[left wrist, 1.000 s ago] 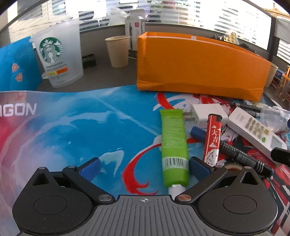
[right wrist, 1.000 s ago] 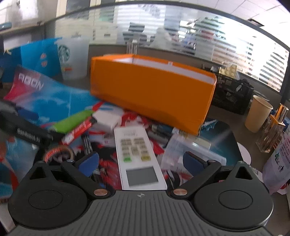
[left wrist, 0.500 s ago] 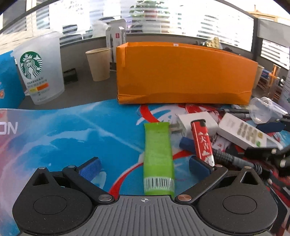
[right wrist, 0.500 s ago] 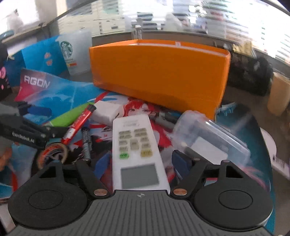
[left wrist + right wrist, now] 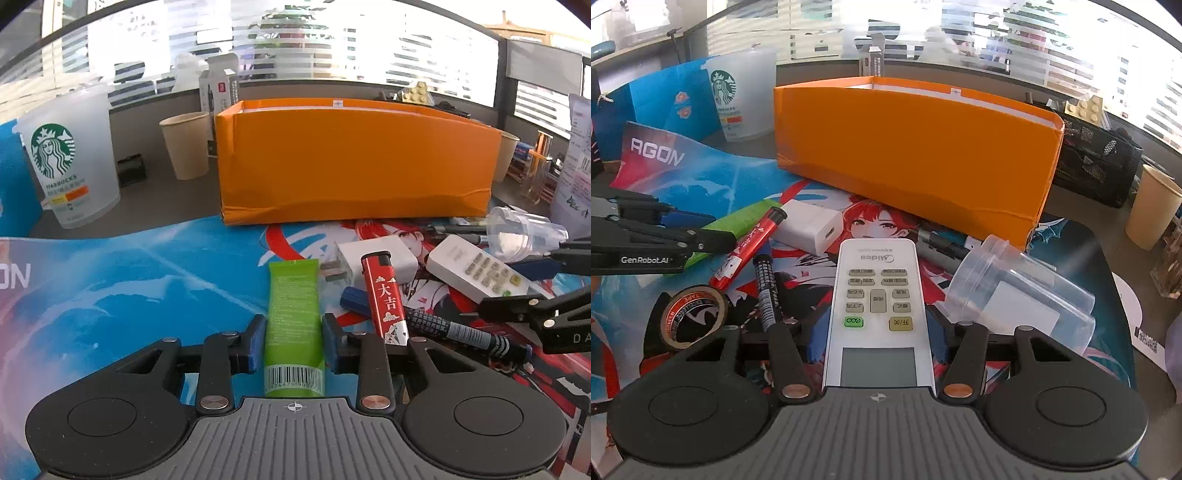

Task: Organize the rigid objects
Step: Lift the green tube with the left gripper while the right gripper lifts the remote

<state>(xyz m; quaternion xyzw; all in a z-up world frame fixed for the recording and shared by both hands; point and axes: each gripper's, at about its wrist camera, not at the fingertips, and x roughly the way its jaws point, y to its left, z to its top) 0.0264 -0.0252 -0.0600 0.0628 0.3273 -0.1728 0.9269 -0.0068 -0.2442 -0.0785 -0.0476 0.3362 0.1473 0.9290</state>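
My left gripper [image 5: 293,341] is shut on a green tube [image 5: 293,314] that lies on the printed mat; it also shows in the right wrist view [image 5: 738,225]. My right gripper [image 5: 875,343] is shut on a white remote control [image 5: 877,295], also seen in the left wrist view [image 5: 480,271]. Beside the tube lie a red lighter [image 5: 384,295], a white charger [image 5: 376,256] and a black marker [image 5: 465,334]. An open orange box [image 5: 354,162] stands behind them.
A clear plastic jar [image 5: 1019,295] lies on its side right of the remote. A tape roll [image 5: 692,317] lies at the left. A Starbucks cup [image 5: 68,162] and a paper cup [image 5: 186,146] stand behind the mat. A black mesh basket [image 5: 1097,158] is behind the box.
Both grippers have moved forward and closed: the left onto the green tube, the right onto the remote. Both were open one second ago.
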